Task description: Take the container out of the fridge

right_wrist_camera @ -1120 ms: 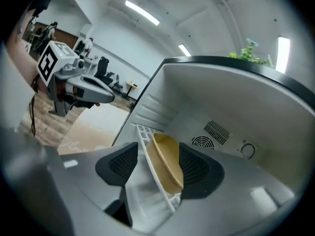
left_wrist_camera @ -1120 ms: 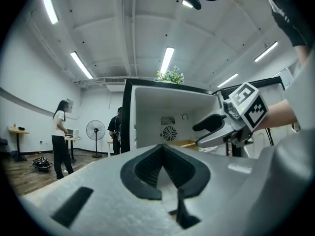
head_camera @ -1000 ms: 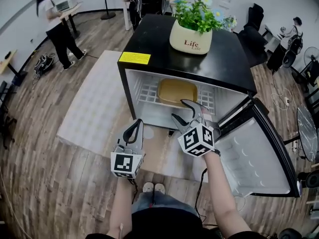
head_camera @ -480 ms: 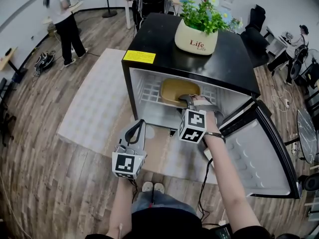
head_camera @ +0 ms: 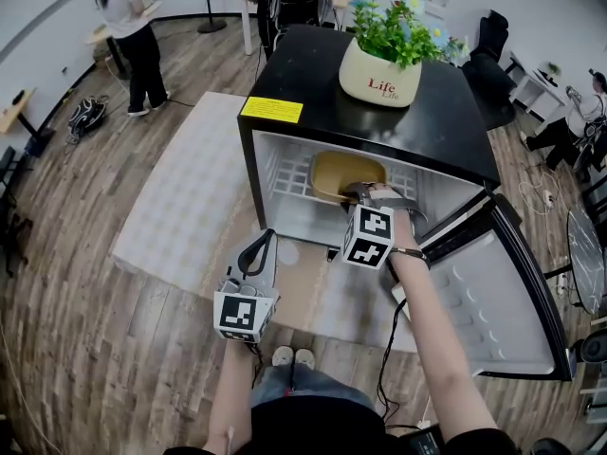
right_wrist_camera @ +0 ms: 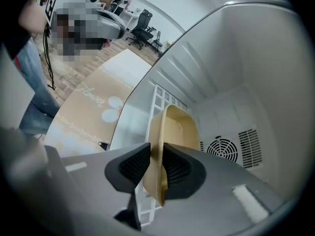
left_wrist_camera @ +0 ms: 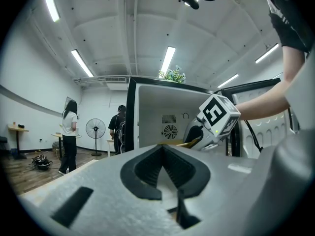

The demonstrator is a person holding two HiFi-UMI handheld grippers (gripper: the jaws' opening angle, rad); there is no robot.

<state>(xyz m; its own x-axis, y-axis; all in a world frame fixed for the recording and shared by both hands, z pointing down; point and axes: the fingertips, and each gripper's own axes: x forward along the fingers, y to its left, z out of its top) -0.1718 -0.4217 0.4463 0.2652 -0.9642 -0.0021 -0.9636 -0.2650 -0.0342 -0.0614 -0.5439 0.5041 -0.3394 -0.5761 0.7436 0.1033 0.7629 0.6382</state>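
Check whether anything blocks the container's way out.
Nothing visible does. The right gripper is closing its jaws on the container, at its rim; the door is swung wide, and the left gripper hangs outside the fridge.

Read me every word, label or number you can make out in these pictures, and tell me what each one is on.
"Life" above a second "Life": on the cream flowerpot standing on top of the fridge.
"Flower": in script on the beige mat in front of the fridge.
Yellow label on the fridge top: its print is too small to read.
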